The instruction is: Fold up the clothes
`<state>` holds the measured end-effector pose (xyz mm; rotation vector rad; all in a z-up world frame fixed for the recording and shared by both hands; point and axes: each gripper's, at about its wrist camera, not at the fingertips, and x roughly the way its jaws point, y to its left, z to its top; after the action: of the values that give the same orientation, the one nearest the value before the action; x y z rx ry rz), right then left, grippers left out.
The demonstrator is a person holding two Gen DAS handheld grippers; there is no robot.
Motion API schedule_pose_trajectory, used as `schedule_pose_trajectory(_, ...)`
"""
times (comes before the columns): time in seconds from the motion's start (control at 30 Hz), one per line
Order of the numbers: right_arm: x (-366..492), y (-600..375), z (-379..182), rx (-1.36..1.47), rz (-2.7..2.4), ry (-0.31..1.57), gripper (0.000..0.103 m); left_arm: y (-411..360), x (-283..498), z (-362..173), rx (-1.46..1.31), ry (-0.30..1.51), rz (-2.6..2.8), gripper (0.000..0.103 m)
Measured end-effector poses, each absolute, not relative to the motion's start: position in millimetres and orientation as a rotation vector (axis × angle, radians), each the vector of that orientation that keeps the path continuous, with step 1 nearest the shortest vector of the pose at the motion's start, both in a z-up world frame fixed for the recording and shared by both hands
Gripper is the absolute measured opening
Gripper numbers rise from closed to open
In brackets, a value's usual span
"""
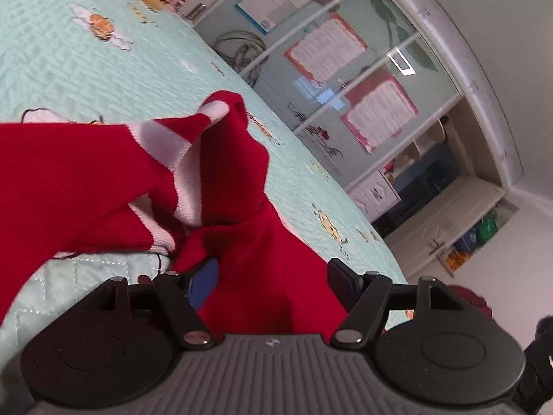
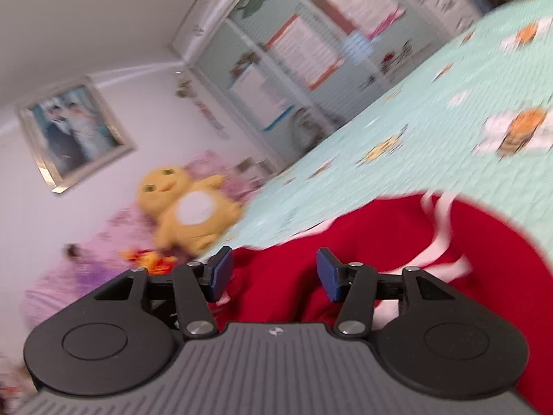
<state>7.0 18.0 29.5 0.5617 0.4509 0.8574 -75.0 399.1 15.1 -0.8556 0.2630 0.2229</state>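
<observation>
I see the red garment (image 1: pixel 238 186) with white stripes lying bunched on the bed (image 1: pixel 103 69), which has a pale green quilted cover printed with small cartoon bees. Left tool (image 1: pixel 269 276): fingers spread wide, red cloth draped between and over them, hiding most of the blue pad on the left finger (image 1: pixel 204 283); I cannot tell whether any cloth is pinched, but the gap says nothing is clamped. From the left wrist view part of the garment stands up in a peak with a white stripe running across it, and a white-edged cuff or hem sits lower left on the cover. Right tool (image 2: pixel 271 273): fingers also apart, both blue pads (image 2: pixel 221 273) visible, nothing between them; red cloth lies just beyond and below the tips, touching or nearly so, too blurred to say. Right wrist view is motion-smeared. The garment fills its lower right, white stripes curling through the red. A yellow stuffed toy (image 2: pixel 186 207) sits at the far end of the bed against pink floral bedding, well apart from the garment. Behind the bed: a glass-fronted wardrobe (image 1: pixel 345 69) with posters stuck on, and a framed photo (image 2: pixel 74 131) on the wall.
</observation>
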Motion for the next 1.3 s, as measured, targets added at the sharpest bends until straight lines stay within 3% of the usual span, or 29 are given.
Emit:
schedule_pose_trajectory(0.3, 124.9, 86.4, 64.2, 0.176, 0.602, 0.571, 0.057, 409.4, -75.2, 8.0, -0.899, 0.257, 0.198, 0.073)
schedule_pose_trajectory(0.47, 186.0, 115.5, 52.4, 0.049, 0.738, 0.741, 0.056, 411.6, -80.6, 2.0, -0.934, 0.243, 0.179, 0.074)
schedule_pose_trajectory(0.8, 190.0, 131.2, 24.8, -0.05, 0.859, 0.875, 0.053, 410.8, -78.8, 1.4, -0.939, 0.238, 0.17, 0.078)
schedule_pose_trajectory(0.83, 185.4, 135.1, 24.7, -0.086, 0.858, 0.861, 0.051, 411.2, -78.6, 1.4, -0.94, 0.238, 0.17, 0.078)
schedule_pose_trajectory(0.97, 176.1, 139.5, 26.2, -0.122, 0.84, 0.825, 0.024, 412.5, -77.6, 1.2, -0.94, 0.238, 0.168, 0.079)
schedule_pose_trajectory(1.0, 174.0, 138.3, 27.6, -0.121, 0.834, 0.815, 0.022, 412.8, -77.4, 1.2, -0.94, 0.237, 0.168, 0.079)
schedule_pose_trajectory(1.13, 134.9, 156.1, 45.1, -0.326, 0.754, 0.597, 0.01, 411.7, -77.1, 3.4, -0.936, 0.233, 0.175, 0.079)
schedule_pose_trajectory(1.3, 47.1, 197.0, 53.3, -0.972, 0.487, -0.118, 0.008, 407.5, -74.3, 10.1, -0.893, 0.243, 0.192, 0.08)
